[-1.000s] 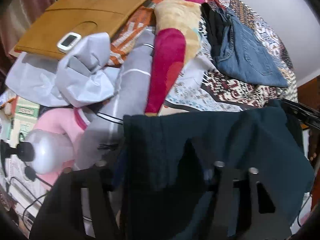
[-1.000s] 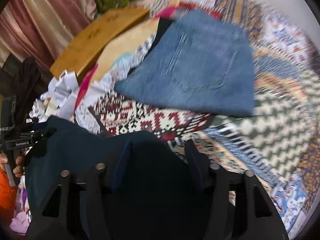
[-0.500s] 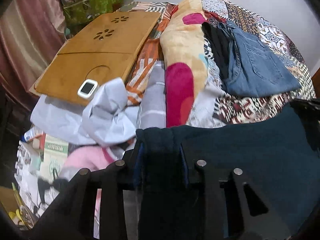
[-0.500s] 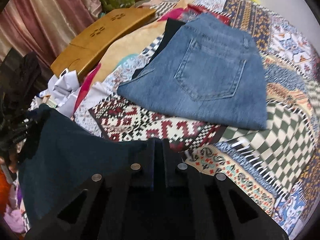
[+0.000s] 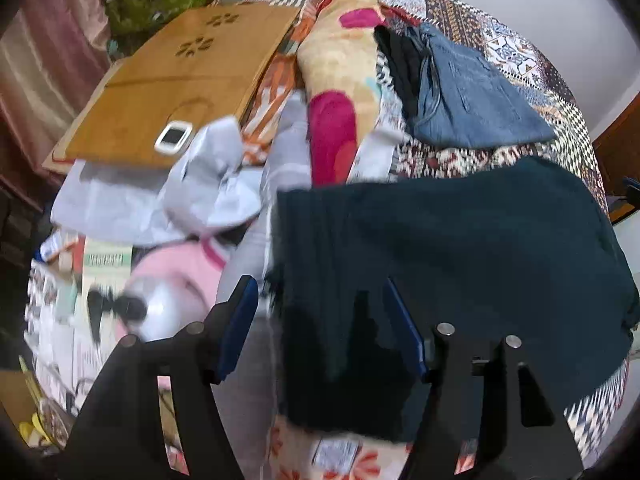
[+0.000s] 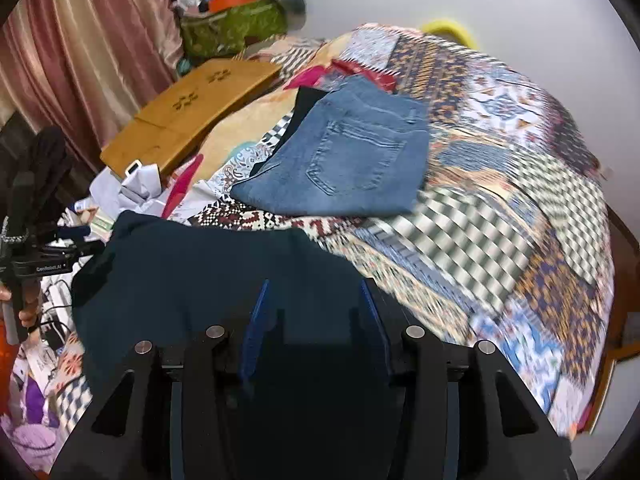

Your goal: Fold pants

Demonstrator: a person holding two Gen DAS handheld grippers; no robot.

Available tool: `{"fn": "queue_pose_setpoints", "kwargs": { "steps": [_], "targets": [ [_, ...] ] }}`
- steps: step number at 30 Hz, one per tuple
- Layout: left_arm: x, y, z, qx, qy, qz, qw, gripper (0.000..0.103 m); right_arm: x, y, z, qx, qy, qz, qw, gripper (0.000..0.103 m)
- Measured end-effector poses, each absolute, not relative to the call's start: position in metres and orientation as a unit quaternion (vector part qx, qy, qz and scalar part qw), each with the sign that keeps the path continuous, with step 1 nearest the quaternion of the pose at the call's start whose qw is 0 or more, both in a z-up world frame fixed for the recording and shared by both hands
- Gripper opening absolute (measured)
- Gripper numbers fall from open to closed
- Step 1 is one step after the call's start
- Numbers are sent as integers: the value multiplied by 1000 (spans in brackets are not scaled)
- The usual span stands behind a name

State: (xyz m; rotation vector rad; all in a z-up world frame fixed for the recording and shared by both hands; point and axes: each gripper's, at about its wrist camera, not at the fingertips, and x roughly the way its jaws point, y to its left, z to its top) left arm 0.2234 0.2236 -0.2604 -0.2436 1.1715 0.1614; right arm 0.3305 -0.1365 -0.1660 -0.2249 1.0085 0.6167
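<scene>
The dark teal pants (image 5: 460, 248) lie folded flat on the patterned bedspread (image 6: 500, 240), also seen in the right wrist view as dark pants (image 6: 208, 280). My left gripper (image 5: 320, 284) hangs above their left edge. Its jaws are opening; one blue pad (image 5: 240, 320) is off the cloth and neither pad presses on it. My right gripper (image 6: 314, 286) hovers over the pants' right part, its jaws opening too, with the cloth below them and not pinched. The right wrist view also shows the left gripper (image 6: 36, 264) in a hand (image 6: 24, 312).
Folded blue jeans (image 6: 352, 160) lie on a black garment (image 5: 396, 60) further up the bed. A wooden lap desk (image 5: 180, 80) with a white phone (image 5: 174, 136), an orange and pink bolster (image 5: 336, 92), crumpled pale cloths (image 5: 208, 184) and a pink item (image 5: 176, 264) crowd the left.
Half a second ago both grippers were shut on the dark pants. Both have now opened and risen, and the pants rest on the bed.
</scene>
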Motion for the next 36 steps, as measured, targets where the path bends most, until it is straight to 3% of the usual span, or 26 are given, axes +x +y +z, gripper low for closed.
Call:
{"fn": "queue_pose_setpoints", "kwargs": {
  "steps": [5, 10, 11, 12, 14, 18, 24, 26, 33, 36],
  "targets": [
    [189, 229, -272, -172, 572, 78, 798, 64, 288, -169, -167, -120, 452, 259, 845, 43],
    [170, 213, -294, -204, 594, 69, 775, 63, 263, -195, -180, -123, 454, 240, 849, 51],
    [168, 208, -294, -201, 592, 71, 777, 50, 259, -199, -182, -124, 456, 238, 849, 51],
    [168, 201, -291, -191, 589, 73, 782, 43, 256, -203, -186, -124, 459, 235, 848, 51],
    [168, 189, -280, -141, 576, 101, 799, 38, 250, -210, -189, -121, 463, 231, 848, 51],
    [163, 175, -241, -68, 531, 131, 834, 37, 242, -221, -188, -117, 460, 222, 852, 51],
    [149, 211, -200, -99, 490, 133, 856, 37, 239, -226, -176, -98, 444, 215, 864, 52],
    [148, 219, -208, -119, 500, 122, 849, 37, 238, -225, -177, -88, 445, 213, 865, 56],
    [143, 206, -289, -142, 583, 91, 795, 40, 234, -215, -213, -86, 491, 203, 843, 57],
    [140, 200, -284, -118, 571, 107, 806, 46, 226, -221, -219, -69, 491, 200, 845, 57]
  ]
}}
